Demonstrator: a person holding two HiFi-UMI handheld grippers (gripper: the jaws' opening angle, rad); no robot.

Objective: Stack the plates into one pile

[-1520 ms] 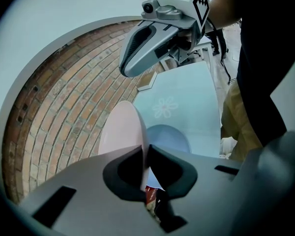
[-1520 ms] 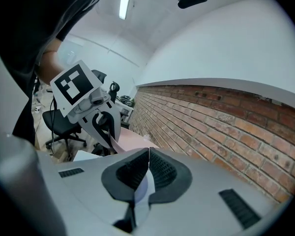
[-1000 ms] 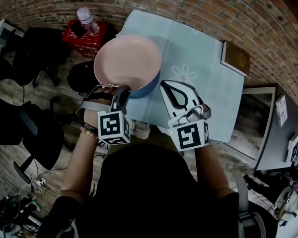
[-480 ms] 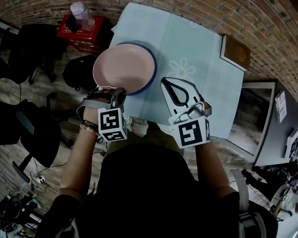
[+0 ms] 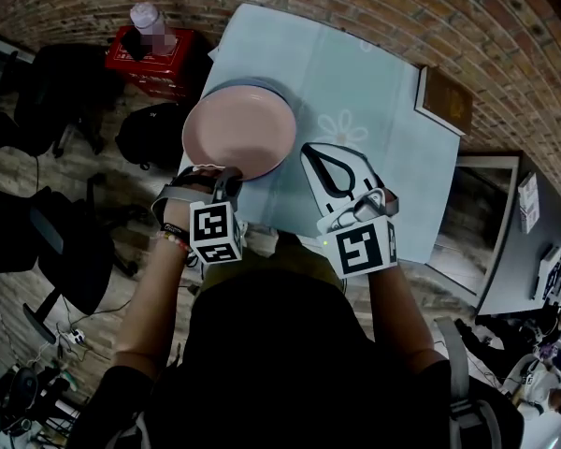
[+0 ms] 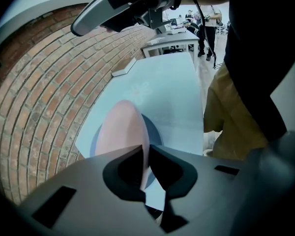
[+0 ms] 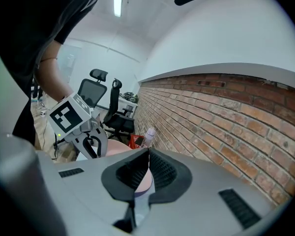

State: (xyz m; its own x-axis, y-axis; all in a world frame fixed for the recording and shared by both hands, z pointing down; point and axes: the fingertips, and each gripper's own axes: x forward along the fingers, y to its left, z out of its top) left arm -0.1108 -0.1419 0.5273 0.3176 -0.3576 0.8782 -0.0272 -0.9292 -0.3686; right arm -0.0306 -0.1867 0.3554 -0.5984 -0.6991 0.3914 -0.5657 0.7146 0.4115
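Most of blue plate (image 6: 156, 134) beneath pink plate (image 5: 240, 134)

The pink plate (image 5: 238, 134) looks smooth and matt, the tablecloth (image 5: 355, 82) soft cloth, the brick wall (image 5: 374, 3) rough.

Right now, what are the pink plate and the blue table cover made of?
The pink plate looks like smooth plastic or glazed ceramic: even colour, soft sheen, thin rim; I can't tell which. The table cover looks like thin cloth or plastic sheet: it lies flat with fold creases and a printed flower.
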